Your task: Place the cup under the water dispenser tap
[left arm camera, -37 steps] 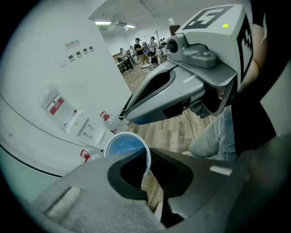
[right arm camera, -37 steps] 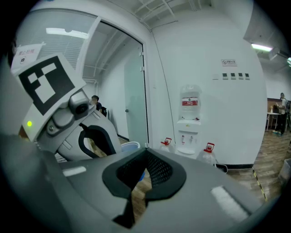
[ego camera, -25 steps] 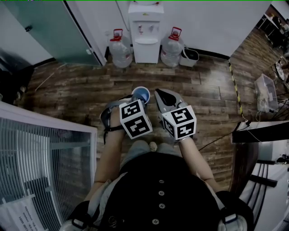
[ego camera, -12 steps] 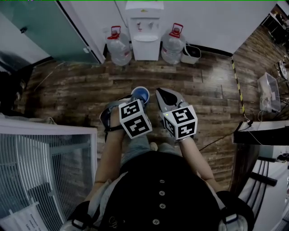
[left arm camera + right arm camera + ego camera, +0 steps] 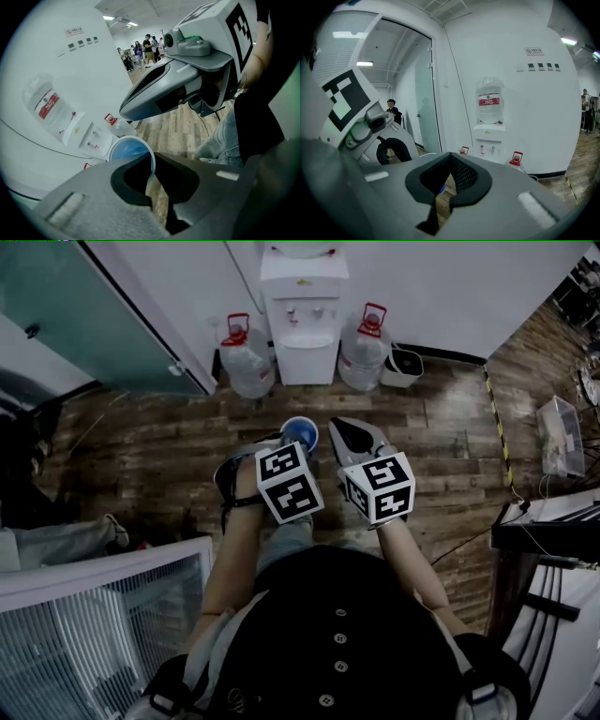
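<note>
Now, blue cup [image 5: 299, 432], rim in left jaws

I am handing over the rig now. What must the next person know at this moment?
Left gripper: shut on the rim of the cup, held above the floor.
Right gripper: shut, empty, beside the left one.
Water dispenser: ahead, against the wall, not yet reached.
Done: cup is in hand.
Left: walk up and set the cup under a tap.

Left jug [image 5: 247, 369], right jug [image 5: 364, 360], bin [image 5: 405, 365]
</note>
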Demonstrator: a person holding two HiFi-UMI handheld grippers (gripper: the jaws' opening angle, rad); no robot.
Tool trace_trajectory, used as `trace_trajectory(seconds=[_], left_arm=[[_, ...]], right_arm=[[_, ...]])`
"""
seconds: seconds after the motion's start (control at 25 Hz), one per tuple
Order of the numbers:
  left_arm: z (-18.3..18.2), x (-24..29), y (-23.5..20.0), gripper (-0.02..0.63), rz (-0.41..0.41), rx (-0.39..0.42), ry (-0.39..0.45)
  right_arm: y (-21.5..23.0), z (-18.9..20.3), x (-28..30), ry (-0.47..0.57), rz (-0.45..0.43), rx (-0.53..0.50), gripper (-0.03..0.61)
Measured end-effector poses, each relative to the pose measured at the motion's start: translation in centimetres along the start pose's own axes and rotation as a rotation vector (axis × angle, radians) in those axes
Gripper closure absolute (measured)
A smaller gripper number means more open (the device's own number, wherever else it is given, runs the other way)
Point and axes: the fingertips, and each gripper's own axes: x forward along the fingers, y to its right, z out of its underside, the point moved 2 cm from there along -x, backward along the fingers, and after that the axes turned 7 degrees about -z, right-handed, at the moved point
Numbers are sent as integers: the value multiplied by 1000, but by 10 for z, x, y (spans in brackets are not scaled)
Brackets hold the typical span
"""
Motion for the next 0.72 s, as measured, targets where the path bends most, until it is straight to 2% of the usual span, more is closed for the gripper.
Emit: trace_trajectory(seconds=[0.16, 0.36, 0.72], left_arm=[[11, 12, -51, 592, 3, 34, -6], [22, 28, -96, 592, 18, 69, -2], [26, 49, -125, 592, 62, 93, 4]], right_arm=[[20, -25, 43, 13, 21, 2, 578], [40, -40, 84, 18, 55, 15, 578], [59, -36, 112, -13, 86, 60, 578]])
